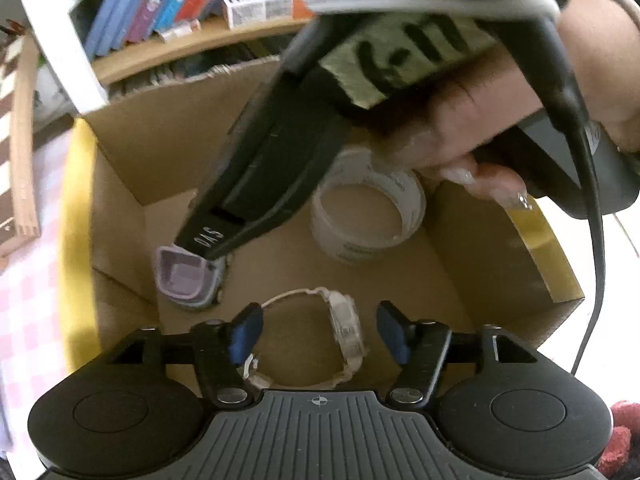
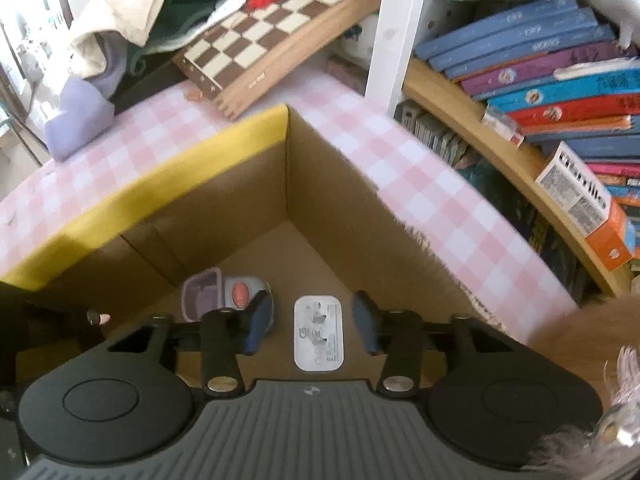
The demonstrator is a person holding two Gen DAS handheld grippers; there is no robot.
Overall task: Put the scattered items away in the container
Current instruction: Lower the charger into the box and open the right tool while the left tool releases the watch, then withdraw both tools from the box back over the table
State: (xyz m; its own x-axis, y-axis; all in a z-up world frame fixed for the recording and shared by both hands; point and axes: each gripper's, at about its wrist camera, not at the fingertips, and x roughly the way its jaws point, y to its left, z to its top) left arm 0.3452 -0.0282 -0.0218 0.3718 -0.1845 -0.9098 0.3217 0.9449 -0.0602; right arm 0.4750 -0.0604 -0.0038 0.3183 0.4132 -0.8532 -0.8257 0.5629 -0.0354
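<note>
**Both Grippers Open Over the Box: Items Released Inside**

**Tool state.** The left gripper (image 1: 318, 330) stands with its jaws apart; nothing is pressed between the blue pads (image 1: 245, 334). The right gripper (image 2: 306, 322) is likewise spread, pads clear of any item. Both point steeply down into the cardboard box (image 2: 224, 184), which suits a release from low over the floor so that items land flat and do not bounce out.

**Item positions, left wrist view.** The clear watch (image 1: 340, 328) lies on the box floor between the open jaws, nearer the 3 o'clock pad and apparently touching neither. The tape roll (image 1: 368, 212) sits at 12 o'clock beyond the watch, on its side edge. The lilac case (image 1: 188, 276) lies at 10 o'clock, near a box corner, under the tip of the other gripper.

**Item positions, right wrist view.** A white tag-like pack (image 2: 319, 334) lies flat between the jaws, apparently untouched. The lilac case appears at 10 o'clock, just beside the left-hand pad.

**Assessment.** Four items appear deposited; withdrawal calls for a straight lift.
</note>
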